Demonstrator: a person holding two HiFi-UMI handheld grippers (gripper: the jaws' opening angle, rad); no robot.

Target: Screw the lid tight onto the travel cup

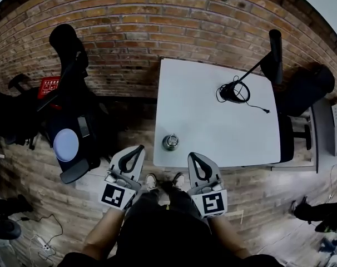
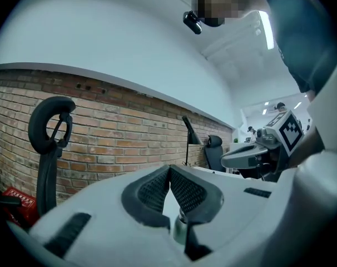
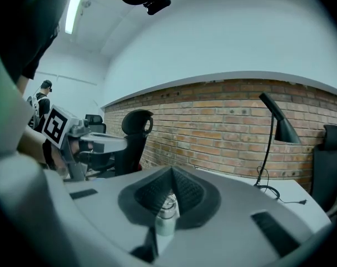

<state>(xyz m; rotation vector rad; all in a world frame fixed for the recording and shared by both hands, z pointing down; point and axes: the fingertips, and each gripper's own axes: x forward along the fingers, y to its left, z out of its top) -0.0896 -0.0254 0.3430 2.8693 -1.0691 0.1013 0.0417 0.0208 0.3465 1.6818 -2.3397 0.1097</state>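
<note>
Here the travel cup (image 1: pixel 170 142) stands upright near the counter's (image 1: pixel 213 104) front edge, just ahead of and between the two grippers. The left gripper (image 1: pixel 136 152) and right gripper (image 1: pixel 195 159) both have their fingers pressed together on nothing. Neither is clearly nearer, so either would have to open and reach forward and inward.

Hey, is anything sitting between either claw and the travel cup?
Nothing visible does. The travel cup stands alone near the table's front edge, with the left claw and right claw just short of that edge. The lamp cable lies farther back.
</note>
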